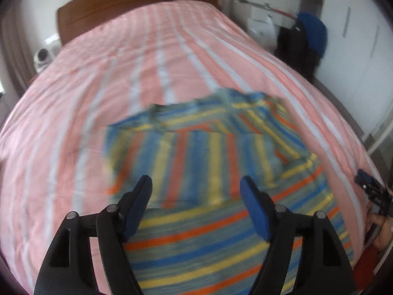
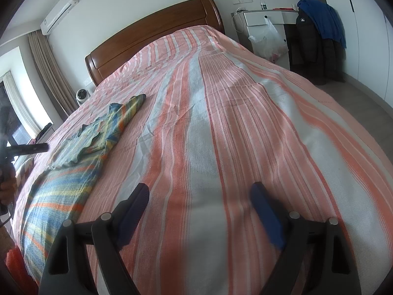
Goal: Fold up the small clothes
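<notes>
Shirt (image 1: 208, 172) partly folded on bed (image 1: 98, 78); L tongs (image 1: 195, 184) w/ jaws apart.

I was working in a home bedroom: a wide bed with pink-and-white striped cover (image 2: 221, 123), dark wooden headboard (image 2: 157, 32), wall-mounted white air conditioner (image 2: 59, 12) and beige curtains (image 2: 46, 66) far left.

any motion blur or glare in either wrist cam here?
Left wrist: motion blur smears the striped garment and bedspread, while the left gripper stays sharp. Right wrist: sharp overall, bright window at left, no glare on the right gripper. Both: strong fisheye curvature, dark corners.
</notes>
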A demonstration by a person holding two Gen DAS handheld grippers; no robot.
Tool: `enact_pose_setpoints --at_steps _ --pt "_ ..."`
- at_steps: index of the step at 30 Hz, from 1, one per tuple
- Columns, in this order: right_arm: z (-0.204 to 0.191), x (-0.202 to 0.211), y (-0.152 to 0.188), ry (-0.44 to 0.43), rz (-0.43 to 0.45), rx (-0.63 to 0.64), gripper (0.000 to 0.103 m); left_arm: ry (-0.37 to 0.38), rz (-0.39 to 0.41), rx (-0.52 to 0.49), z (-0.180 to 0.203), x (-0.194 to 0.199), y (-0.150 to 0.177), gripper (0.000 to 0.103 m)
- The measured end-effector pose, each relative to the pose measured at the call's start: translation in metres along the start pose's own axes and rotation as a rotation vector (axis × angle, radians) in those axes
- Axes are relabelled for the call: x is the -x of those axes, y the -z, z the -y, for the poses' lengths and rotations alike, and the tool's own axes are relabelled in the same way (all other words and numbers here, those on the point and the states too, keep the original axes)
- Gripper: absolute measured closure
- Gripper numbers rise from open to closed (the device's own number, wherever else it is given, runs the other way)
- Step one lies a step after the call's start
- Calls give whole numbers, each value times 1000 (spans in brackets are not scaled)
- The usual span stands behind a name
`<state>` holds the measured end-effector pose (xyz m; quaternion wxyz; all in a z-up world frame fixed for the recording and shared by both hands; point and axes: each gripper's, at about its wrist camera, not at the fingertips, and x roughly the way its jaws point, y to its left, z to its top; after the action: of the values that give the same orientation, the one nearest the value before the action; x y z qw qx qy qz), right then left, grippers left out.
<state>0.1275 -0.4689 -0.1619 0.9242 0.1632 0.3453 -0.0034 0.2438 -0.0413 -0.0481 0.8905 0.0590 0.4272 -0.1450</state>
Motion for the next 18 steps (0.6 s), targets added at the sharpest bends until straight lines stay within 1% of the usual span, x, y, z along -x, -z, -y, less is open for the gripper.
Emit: enact_pose_setpoints --at_steps 1,2,3,4,6,8,10,12,13,14,15,16,18 --pt "0 0 0 0 2 0 19 -8 -9 38 -24 0 -3 27" --pt "0 0 0 1 2 1 19 -7 -40 102 -54 -3 -7 28" --pt "0 1 0 2 3 1 19 10 -86 164 -79 -13 -11 29" --pt "0 0 0 3 2 2 19 27 -118 212 -94 -22 -12 31" --pt "-1 0 1 7 1 5 19 60 -178 300 -119 -41 -10 32" --pt "-2 0 1 13 0 9 19 95 -211 313 -122 -52 -7 32" --pt "-3 0 1 16 -1 11 19 137 -227 301 -115 -65 -6 32" --pt "-4 0 0 18 -2 12 19 135 -234 286 -105 -76 -5 33" --pt "-5 0 0 19 -2 13 19 114 -233 279 -103 -80 -4 61" --pt "-5 0 0 20 -3 14 19 69 -236 272 -102 -85 -1 96" --pt "-5 0 0 21 -3 14 19 -6 -234 287 -106 -90 2 103" --pt "-5 0 0 21 -3 14 19 -33 -206 330 -114 -88 6 102" --pt "-4 0 0 21 -3 14 19 -60 -174 422 -132 -84 16 102"
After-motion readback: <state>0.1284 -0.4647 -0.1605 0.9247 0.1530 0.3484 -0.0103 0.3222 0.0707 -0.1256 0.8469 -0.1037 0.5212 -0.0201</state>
